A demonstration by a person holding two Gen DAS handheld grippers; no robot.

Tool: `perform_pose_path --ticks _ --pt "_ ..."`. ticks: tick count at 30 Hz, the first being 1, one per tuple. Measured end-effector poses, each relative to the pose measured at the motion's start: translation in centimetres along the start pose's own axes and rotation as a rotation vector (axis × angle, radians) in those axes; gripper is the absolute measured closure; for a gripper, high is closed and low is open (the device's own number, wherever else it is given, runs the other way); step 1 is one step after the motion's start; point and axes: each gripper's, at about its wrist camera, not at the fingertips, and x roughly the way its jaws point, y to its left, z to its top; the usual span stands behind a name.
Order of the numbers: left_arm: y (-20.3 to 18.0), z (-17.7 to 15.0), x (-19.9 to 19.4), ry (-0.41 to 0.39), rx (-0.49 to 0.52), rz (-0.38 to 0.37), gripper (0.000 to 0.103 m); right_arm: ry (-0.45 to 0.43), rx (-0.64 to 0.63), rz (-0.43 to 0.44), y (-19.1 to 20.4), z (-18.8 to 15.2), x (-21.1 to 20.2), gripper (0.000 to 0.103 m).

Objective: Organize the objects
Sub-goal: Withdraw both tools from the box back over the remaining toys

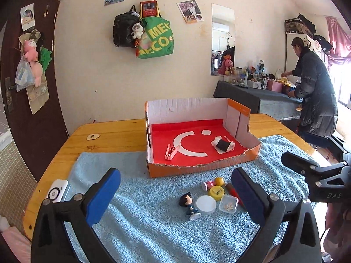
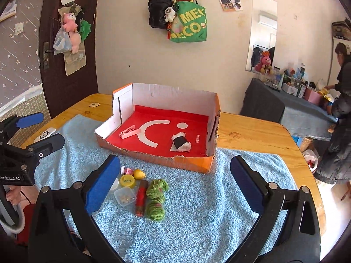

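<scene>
The setting is identified as a lived-in room of a private home. A dark wooden door (image 2: 65, 50) is hung with plush toys (image 2: 71, 27) and a photograph. On the cream wall, a black backpack (image 1: 124, 29), a green tote bag (image 1: 158, 40), family photographs (image 1: 190, 11) and a narrow mirror (image 1: 222, 39) are mounted. A wooden surface (image 1: 114, 134) is covered by a blue towel (image 1: 153, 223). A side table (image 2: 291, 111) draped in grey cloth is crowded with household bottles and boxes, and a person (image 1: 316, 89) in a dark padded coat is seen beside it. A pink curtain (image 1: 337, 37) is fitted at the window.
</scene>
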Motion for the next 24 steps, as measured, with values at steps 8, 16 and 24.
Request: perform_pose_path --ticks 8,16,24 --pt "0.7 -4.2 3.6 0.121 -0.093 0.019 0.0 0.017 0.051 -0.023 0.1 -3.9 1.5 0.0" --pt "1.3 -7.5 5.6 0.192 -0.163 0.098 0.0 0.077 0.135 -0.085 -0.8 -7.3 2.9 0.0" --pt "0.7 -7.7 6.0 0.195 -0.151 0.111 0.0 0.066 0.107 -0.125 -0.6 -7.8 3.1 0.0"
